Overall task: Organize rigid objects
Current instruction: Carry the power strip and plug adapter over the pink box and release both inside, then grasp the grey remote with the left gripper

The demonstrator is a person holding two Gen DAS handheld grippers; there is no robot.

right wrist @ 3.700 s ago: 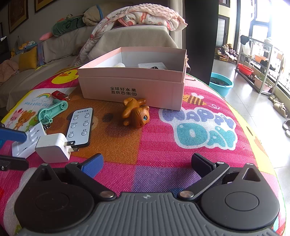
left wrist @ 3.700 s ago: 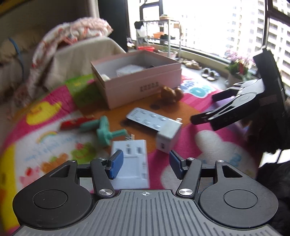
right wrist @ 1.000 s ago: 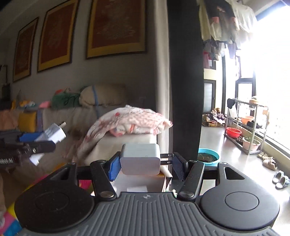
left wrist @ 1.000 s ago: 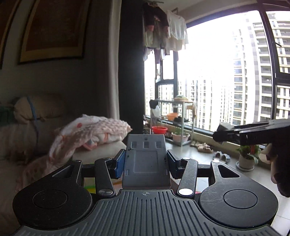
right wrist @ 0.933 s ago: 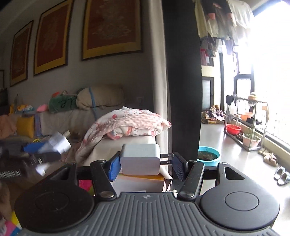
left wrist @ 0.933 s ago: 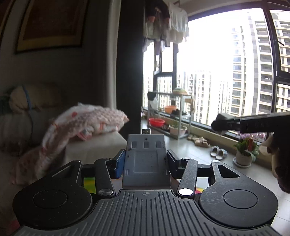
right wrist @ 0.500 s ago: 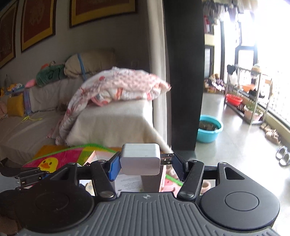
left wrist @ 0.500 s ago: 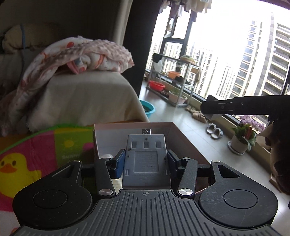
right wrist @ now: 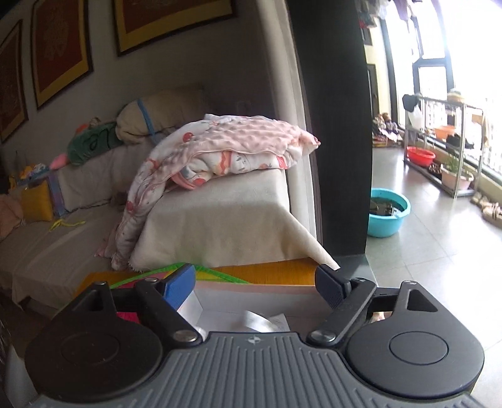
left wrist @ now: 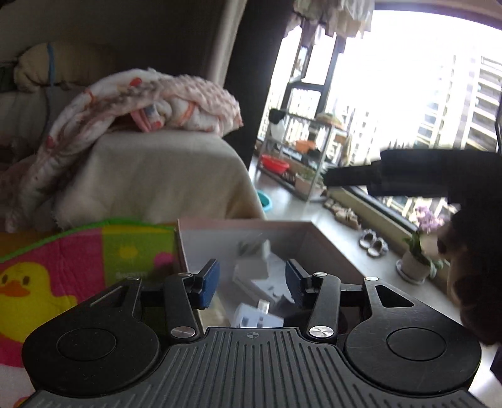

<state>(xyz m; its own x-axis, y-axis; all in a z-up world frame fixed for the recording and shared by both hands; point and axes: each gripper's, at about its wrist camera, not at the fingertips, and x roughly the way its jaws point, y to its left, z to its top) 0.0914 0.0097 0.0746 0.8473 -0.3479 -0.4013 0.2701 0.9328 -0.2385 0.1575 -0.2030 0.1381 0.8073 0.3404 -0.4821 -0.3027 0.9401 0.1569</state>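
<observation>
Pink box [left wrist: 326, 241] under both grippers: left gripper [left wrist: 250, 282] and right gripper [right wrist: 255, 287] now gape empty; white items just dropped inside.

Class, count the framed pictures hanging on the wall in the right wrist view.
3: one above the sofa, one left of it, one at the left edge. All are cropped; more may lie out of view.

Box [left wrist: 326, 241] just ahead below left gripper [left wrist: 251, 281], play mat [left wrist: 62, 270] left, draped sofa [left wrist: 150, 182] behind, window [left wrist: 408, 94] right
</observation>
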